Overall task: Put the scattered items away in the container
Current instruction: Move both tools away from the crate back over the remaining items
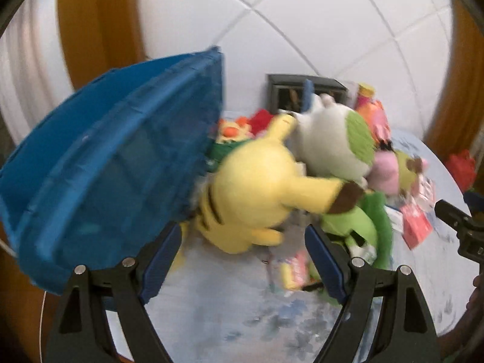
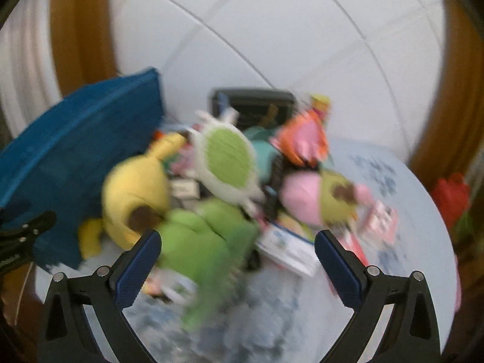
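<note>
Both views blur over a pile of toys on a pale blue table (image 1: 211, 317). The left gripper (image 1: 242, 260) and right gripper (image 2: 237, 264) gape wide, holding nothing. The left view alone shows the blue mesh container (image 1: 115, 166) up close, tilted just left of a yellow plush (image 1: 257, 187); the right view shows more of a green plush (image 2: 205, 242).

No legible text; print on packets (image 1: 416, 224) too blurred.
</note>
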Available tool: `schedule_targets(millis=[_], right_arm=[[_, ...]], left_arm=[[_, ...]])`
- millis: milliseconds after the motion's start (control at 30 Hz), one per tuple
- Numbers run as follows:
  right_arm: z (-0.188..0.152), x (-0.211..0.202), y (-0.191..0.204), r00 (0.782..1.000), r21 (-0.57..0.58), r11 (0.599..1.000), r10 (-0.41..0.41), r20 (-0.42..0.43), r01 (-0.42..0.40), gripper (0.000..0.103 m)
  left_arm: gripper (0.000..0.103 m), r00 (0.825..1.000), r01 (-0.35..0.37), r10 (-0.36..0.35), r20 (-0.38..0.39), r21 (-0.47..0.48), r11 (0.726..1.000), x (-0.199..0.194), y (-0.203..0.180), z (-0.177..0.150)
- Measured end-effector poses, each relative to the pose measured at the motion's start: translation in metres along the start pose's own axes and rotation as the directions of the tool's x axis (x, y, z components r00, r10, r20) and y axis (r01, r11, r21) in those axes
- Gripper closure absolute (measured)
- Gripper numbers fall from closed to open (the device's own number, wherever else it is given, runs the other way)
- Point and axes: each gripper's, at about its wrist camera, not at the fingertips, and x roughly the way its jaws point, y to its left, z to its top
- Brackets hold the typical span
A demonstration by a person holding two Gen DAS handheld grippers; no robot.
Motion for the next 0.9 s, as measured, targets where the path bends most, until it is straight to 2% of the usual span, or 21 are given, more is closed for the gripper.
schedule_targets(millis=[167,367,533,667,833,900], right_arm=[[-0.031,0.007,-0.061,0.992,0.101,0.990,-0.091,-0.088,0.100,0.000],[-0.051,0.001,-0.131,0.986,0.173,0.974,-0.130,-0.103,0.146,0.000],[-0.057,0.007,-0.195,0.987,0.195,0.970,-0.127,-0.101,0.144,0.000],[-0.059,0.025,-0.257,0.989,0.146,0.982,-0.101,-0.111,0.117,0.000],[-0.065,0.057,-0.330,0.981,0.120,0.988,-0.070,-0.182,0.093,0.000],[-0.069,0.068,-0.346,0.976,0.124,0.990,-0.039,-0.214,0.067,0.000]], left_arm=[[0.019,0.997,0.069,-0.067,-0.037,0.052,0.996,0.014,-0.047,-0.010],[0.019,0.993,0.115,-0.111,-0.046,0.084,0.990,0.015,-0.113,-0.012],[0.019,0.993,0.111,-0.107,-0.054,0.081,0.991,0.023,-0.182,-0.010],[0.019,0.994,0.081,-0.081,-0.071,0.005,0.997,0.036,-0.243,-0.014],[0.019,0.982,0.068,-0.077,-0.175,-0.055,0.996,0.062,-0.301,-0.037],[0.019,0.974,0.062,-0.077,-0.215,-0.074,0.995,0.072,-0.317,-0.046]])
